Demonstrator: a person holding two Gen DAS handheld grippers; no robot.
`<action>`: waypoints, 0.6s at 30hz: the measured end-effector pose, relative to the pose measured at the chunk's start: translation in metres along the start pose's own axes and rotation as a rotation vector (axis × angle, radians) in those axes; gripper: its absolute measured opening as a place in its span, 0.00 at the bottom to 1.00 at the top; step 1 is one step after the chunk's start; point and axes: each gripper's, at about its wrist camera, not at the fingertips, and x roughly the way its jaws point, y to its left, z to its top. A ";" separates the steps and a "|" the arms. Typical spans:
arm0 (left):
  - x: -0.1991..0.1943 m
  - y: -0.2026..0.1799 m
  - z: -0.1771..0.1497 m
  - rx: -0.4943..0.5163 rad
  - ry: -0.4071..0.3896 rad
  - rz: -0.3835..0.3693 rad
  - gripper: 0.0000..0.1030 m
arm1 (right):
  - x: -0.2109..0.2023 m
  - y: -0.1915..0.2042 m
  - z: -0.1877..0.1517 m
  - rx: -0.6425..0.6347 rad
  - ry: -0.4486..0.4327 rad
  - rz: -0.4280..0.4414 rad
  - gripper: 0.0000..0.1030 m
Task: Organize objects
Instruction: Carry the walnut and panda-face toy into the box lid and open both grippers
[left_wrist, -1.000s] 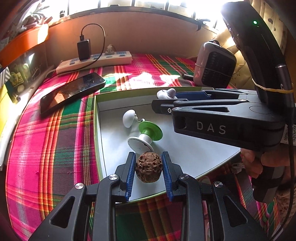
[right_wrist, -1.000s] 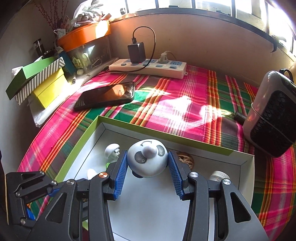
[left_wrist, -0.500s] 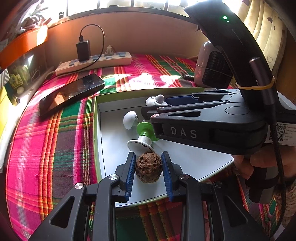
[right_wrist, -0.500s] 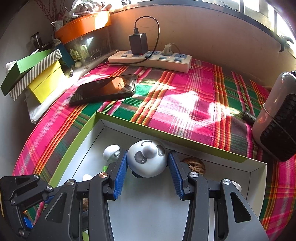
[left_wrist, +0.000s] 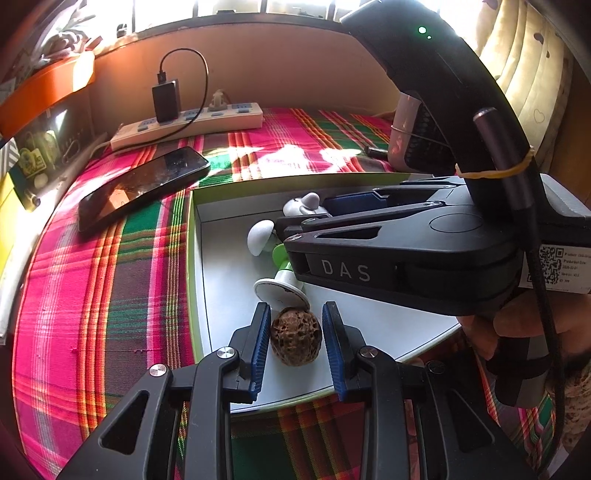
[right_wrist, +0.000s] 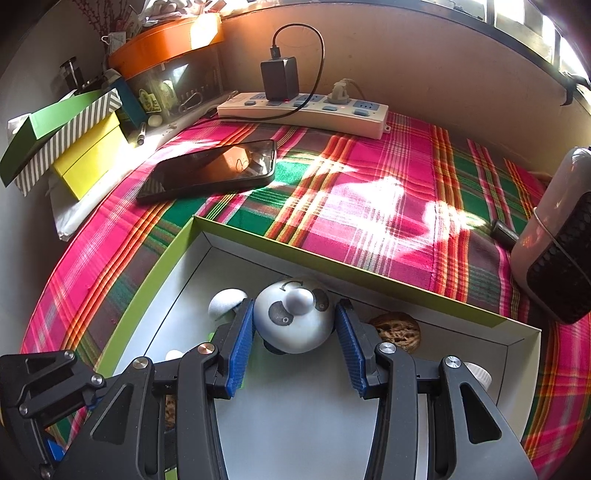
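the walnut (left_wrist: 295, 341) sits between the blue pads of the left gripper (left_wrist: 295, 345), which is clamped on its two sides, over the near edge of the shallow green-rimmed tray (left_wrist: 190, 251). the panda-faced toy (right_wrist: 293, 319) is pinched between the pads of the right gripper (right_wrist: 295, 338), over the far part of the same tray. in the right wrist view a second walnut (right_wrist: 397, 330) lies on the tray floor just beside the toy, close to the far wall. just beyond the held walnut, a white-and-green spool-shaped piece (left_wrist: 282, 280) and a small white mushroom-shaped piece (left_wrist: 260, 238) rest on the tray floor. the tray lies on a plaid cloth (left_wrist: 92, 295). further out on the cloth are a phone (left_wrist: 142, 184), a power strip (left_wrist: 188, 123) and a small heater (right_wrist: 554, 243).
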 end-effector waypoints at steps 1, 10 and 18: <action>0.000 0.000 0.000 0.000 0.000 0.000 0.26 | 0.000 0.000 0.000 0.001 0.001 0.000 0.44; 0.000 -0.001 0.000 0.000 0.000 0.002 0.27 | 0.000 0.000 0.000 0.008 0.004 -0.006 0.44; -0.001 -0.001 -0.001 -0.001 0.002 0.007 0.28 | -0.005 0.000 0.000 0.013 -0.006 -0.004 0.44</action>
